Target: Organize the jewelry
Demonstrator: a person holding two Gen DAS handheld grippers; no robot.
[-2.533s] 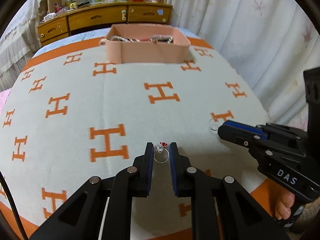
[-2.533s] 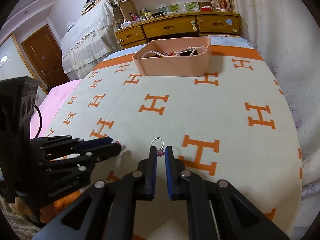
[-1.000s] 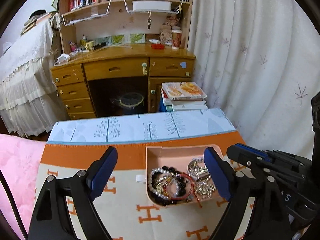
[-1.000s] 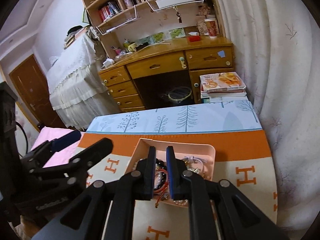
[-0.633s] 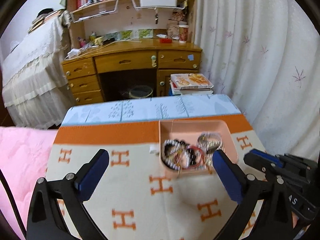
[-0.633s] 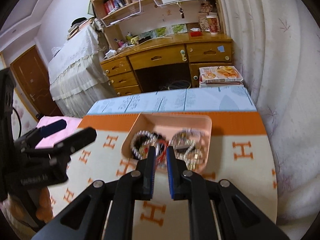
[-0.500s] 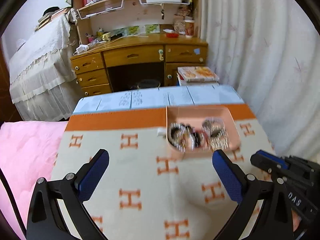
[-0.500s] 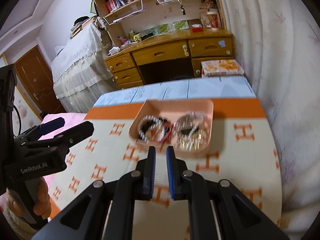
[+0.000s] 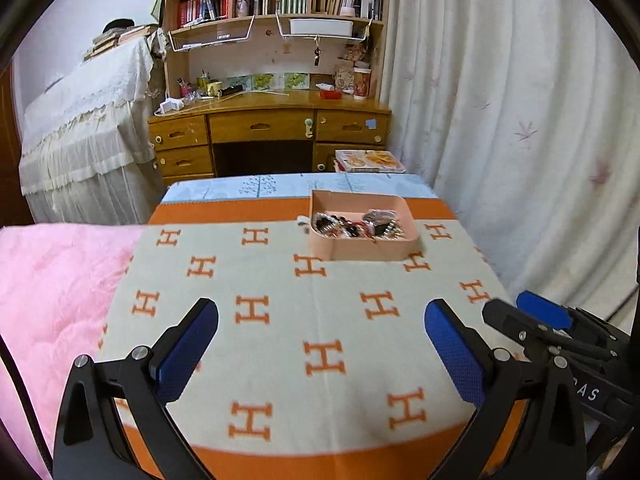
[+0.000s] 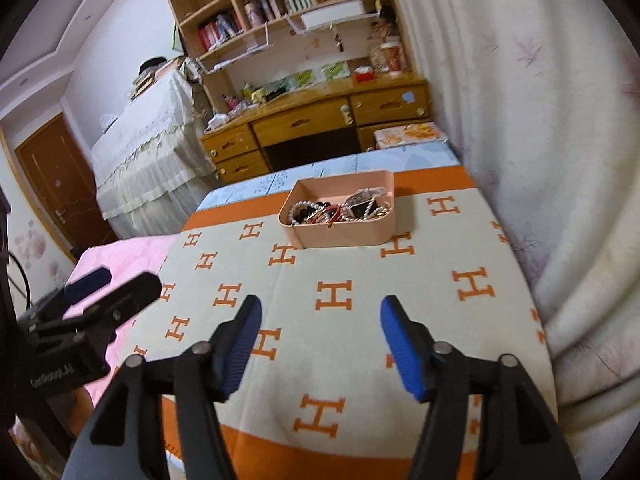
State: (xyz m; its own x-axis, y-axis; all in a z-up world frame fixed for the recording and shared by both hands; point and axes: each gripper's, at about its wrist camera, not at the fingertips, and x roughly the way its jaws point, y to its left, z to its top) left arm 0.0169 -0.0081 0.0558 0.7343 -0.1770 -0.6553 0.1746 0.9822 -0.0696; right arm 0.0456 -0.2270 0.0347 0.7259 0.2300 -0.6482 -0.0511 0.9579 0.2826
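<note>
A pink tray (image 9: 360, 250) holding a pile of jewelry (image 9: 356, 226) stands at the far end of the cream blanket with orange H marks (image 9: 320, 320). It also shows in the right wrist view (image 10: 344, 236) with pearl beads and chains (image 10: 340, 208) inside. My left gripper (image 9: 320, 344) is wide open and empty, held above the near end of the blanket. My right gripper (image 10: 320, 340) is open and empty, also back over the near end. Each gripper shows at the edge of the other's view.
A pink quilt (image 9: 52, 288) lies left of the blanket. A white curtain (image 9: 520, 140) hangs close on the right. A wooden desk with drawers and bookshelves (image 9: 272, 128) stands beyond the bed, with a covered piece of furniture (image 9: 88, 128) to its left.
Both grippers have drawn back from the tray toward the near end of the blanket. My right gripper, shut half a second ago, now stands open; the left stayed open.
</note>
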